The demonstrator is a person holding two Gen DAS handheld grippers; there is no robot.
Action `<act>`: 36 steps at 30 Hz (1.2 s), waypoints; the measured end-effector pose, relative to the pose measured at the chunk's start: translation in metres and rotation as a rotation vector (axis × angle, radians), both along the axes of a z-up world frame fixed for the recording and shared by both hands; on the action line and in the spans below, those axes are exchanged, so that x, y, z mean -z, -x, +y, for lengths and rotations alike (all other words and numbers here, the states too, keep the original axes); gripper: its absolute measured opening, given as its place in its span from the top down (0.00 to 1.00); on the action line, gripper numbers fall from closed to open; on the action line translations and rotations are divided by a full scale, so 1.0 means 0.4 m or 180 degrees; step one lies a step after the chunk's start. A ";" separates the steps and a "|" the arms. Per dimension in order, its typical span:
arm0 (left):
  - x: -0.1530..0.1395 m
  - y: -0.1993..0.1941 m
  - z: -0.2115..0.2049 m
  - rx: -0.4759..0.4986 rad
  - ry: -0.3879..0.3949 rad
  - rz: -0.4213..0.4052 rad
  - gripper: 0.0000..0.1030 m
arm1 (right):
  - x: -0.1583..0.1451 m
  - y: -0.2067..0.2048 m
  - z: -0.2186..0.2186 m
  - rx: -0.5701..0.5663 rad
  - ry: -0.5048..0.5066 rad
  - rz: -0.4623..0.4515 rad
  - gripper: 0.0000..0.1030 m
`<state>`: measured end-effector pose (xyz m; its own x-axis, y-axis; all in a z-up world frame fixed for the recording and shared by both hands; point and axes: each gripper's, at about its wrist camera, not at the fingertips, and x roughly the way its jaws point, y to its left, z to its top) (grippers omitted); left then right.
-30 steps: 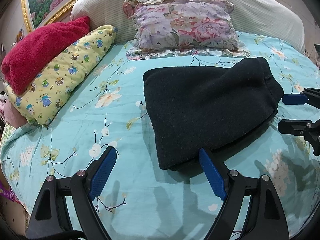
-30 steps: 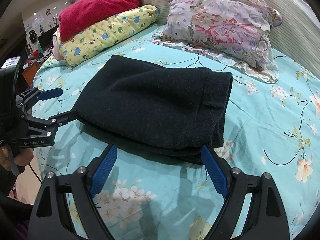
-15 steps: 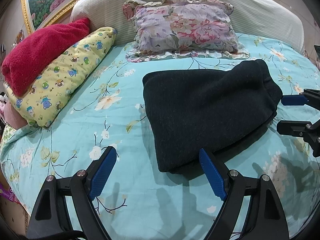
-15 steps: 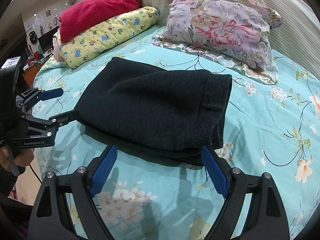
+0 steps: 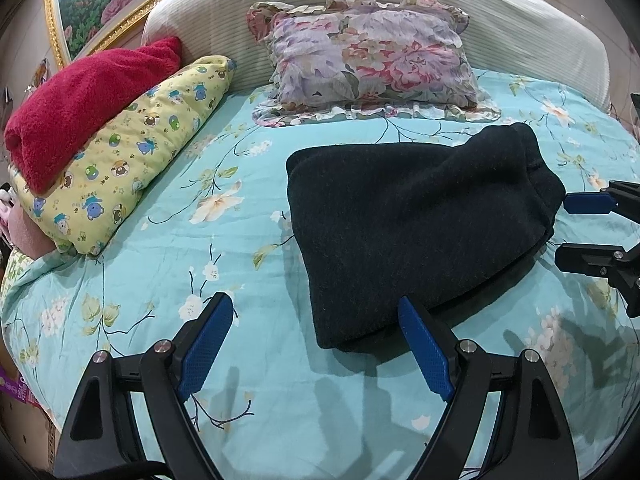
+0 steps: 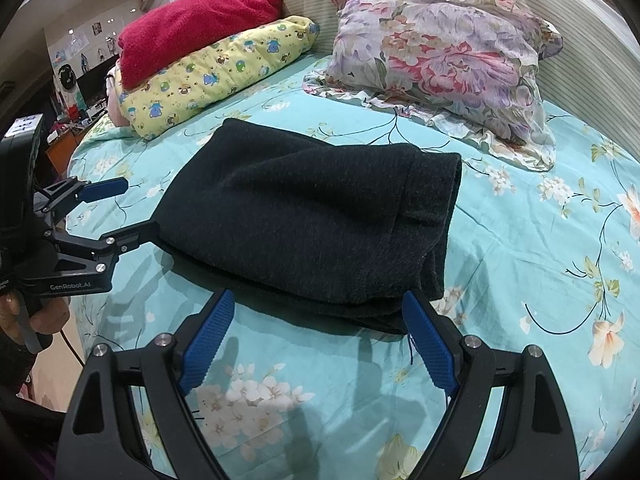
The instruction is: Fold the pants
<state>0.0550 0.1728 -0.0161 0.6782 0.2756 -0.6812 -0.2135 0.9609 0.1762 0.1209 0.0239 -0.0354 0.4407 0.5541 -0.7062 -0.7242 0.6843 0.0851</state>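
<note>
**Pants folded on bed, both grippers wide and empty**

Black pants (image 5: 416,232) lie as a compact folded bundle on the teal floral bedsheet (image 5: 192,264), several layers stacked, edges showing at the near side. In the left wrist view the bundle sits at about 1 o'clock from the left gripper (image 5: 316,344); its near corner falls between the blue pads but I judge no contact, the pads hang above the sheet. Left jaws spread wide, nothing pinched.

Right gripper (image 6: 316,340) also spread wide and empty; the bundle is at 12 o'clock, its near edge just past the fingertips. In this view the left gripper enters at 9 o'clock, one finger close to or touching the bundle's left edge, cannot tell which. A hand (image 6: 24,316) holds its handle at the lower left.

Both tools flank the bundle from the near side, angled down at it. Likely reason: the fold looks finished and they are released, or lined up to square the stack. Task looks near done or done.

Clutter, all well apart from the pants: floral pillow (image 5: 376,56) at 12 o'clock by the headboard (image 5: 532,32), yellow cartoon pillow (image 5: 132,160) at 10 o'clock with a red blanket (image 5: 84,100) on top of it.
</note>
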 end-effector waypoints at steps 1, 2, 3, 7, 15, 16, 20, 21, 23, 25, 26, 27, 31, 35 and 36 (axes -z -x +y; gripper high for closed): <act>0.000 0.000 0.000 -0.0001 0.0003 0.0001 0.17 | 0.000 0.000 0.000 0.0001 -0.0002 0.0002 0.16; 0.000 0.000 0.000 0.0002 0.0001 0.0001 0.17 | 0.000 0.000 0.000 0.0002 -0.0003 0.0002 0.16; 0.000 0.000 0.000 0.0001 -0.0003 0.0000 0.17 | 0.000 0.000 0.000 0.0001 -0.0003 0.0002 0.16; 0.002 -0.001 0.001 0.0001 -0.0004 0.0000 0.17 | 0.001 0.001 0.000 0.0003 -0.0006 0.0001 0.16; -0.002 -0.007 -0.001 -0.0008 0.0021 -0.0022 0.17 | -0.011 -0.001 0.000 0.0011 -0.0026 -0.0020 0.16; -0.008 -0.008 0.000 -0.0036 0.0011 -0.0054 0.17 | -0.015 -0.001 -0.001 0.0012 -0.0032 -0.0025 0.16; -0.033 -0.009 0.005 -0.0065 0.0047 -0.0201 0.17 | -0.027 -0.004 -0.003 0.0027 -0.0050 -0.0076 0.16; -0.036 -0.012 0.006 -0.0066 0.0062 -0.0213 0.17 | -0.029 -0.006 -0.005 0.0034 -0.0063 -0.0081 0.16; -0.037 -0.018 0.006 -0.0084 0.0050 -0.0225 0.17 | -0.029 -0.010 -0.011 0.0053 -0.0097 -0.0085 0.16; -0.035 -0.023 0.003 -0.0094 0.0036 -0.0212 0.17 | -0.028 -0.015 -0.014 0.0070 -0.0104 -0.0083 0.16; -0.034 -0.026 0.003 -0.0090 0.0051 -0.0200 0.17 | -0.027 -0.015 -0.015 0.0072 -0.0103 -0.0082 0.16; -0.033 -0.027 0.002 -0.0090 0.0060 -0.0200 0.17 | -0.026 -0.015 -0.016 0.0073 -0.0102 -0.0079 0.16; -0.029 -0.039 0.008 -0.0109 0.0096 -0.0152 0.17 | -0.022 -0.017 -0.024 0.0096 -0.0107 -0.0073 0.16; -0.027 -0.048 0.013 -0.0140 0.0129 -0.0116 0.17 | -0.023 -0.020 -0.031 0.0116 -0.0129 -0.0076 0.16; -0.026 -0.051 0.014 -0.0146 0.0144 -0.0100 0.17 | -0.023 -0.020 -0.033 0.0119 -0.0133 -0.0076 0.16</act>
